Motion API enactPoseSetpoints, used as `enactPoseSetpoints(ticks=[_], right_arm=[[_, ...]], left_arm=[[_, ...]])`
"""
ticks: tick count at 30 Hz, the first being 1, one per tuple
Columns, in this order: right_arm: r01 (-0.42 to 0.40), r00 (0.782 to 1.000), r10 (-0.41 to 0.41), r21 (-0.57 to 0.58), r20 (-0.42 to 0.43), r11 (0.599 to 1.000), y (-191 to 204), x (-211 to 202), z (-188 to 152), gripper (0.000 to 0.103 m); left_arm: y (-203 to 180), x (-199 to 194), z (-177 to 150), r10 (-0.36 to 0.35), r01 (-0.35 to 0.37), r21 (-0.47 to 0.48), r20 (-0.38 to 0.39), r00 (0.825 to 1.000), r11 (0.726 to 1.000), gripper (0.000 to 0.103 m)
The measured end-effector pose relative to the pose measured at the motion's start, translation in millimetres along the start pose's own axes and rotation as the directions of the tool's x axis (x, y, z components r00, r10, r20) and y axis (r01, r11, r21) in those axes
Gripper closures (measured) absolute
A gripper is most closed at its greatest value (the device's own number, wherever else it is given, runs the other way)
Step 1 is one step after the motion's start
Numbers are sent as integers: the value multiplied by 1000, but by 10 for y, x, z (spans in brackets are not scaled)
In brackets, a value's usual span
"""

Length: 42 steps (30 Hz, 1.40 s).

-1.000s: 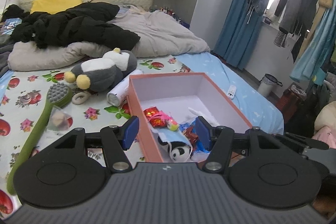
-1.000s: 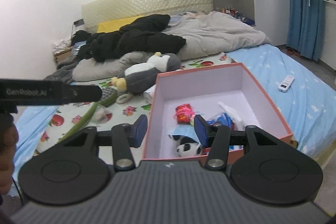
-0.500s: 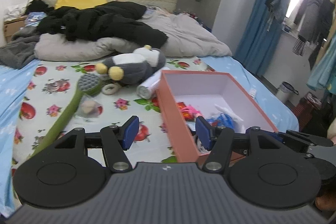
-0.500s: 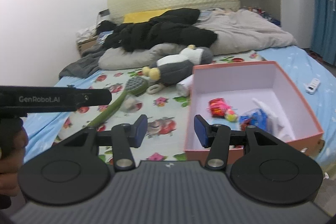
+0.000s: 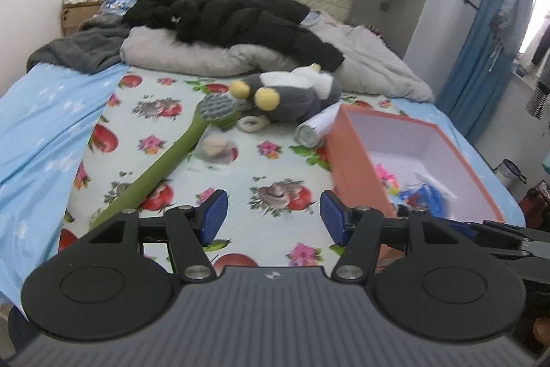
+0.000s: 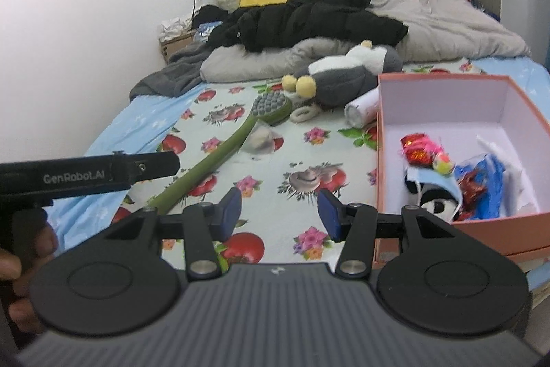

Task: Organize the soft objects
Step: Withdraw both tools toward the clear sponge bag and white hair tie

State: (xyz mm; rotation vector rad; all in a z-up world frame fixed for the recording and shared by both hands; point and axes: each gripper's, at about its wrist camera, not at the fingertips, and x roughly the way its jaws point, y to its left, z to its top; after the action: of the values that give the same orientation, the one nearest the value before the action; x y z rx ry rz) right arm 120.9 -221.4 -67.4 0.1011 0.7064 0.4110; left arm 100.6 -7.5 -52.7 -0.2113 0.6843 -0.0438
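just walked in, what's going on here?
A person holds two grippers over a bed, sorting soft things into an orange box. Both the left gripper and the right gripper are open and empty. The box already holds a few small toys. A grey plush toy, a green brush and a white roll lie on the flowered sheet.

Both wrist cameras look down along their fingers over the bed [image 5: 275, 167], sharing the box [image 6: 443, 112] and plush toy [image 5: 292, 93].
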Motion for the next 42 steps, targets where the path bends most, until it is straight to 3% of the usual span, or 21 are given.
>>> enactPoseSetpoints(ticks=[7,21,32,42], right_arm=[[19,999,-19,18,-32,1000,-51,379,52,51],[44,998,-43,7,-43,999,-86,1568,499,51],[93,995,-89,75,-47,993,-256,2662,770,52],[97,995,-95,121,-18,988,-383,3439,954,53]], left_arm=[[229,454,2,26,-26,-21,-24,999,999,38],[685,1822,219,52,-56,-47,-86,995,997,33],[911,2732,425,67,-65,27,-84,994,998,33],[980,3267,495,68,-64,56,-68,995,996,33]])
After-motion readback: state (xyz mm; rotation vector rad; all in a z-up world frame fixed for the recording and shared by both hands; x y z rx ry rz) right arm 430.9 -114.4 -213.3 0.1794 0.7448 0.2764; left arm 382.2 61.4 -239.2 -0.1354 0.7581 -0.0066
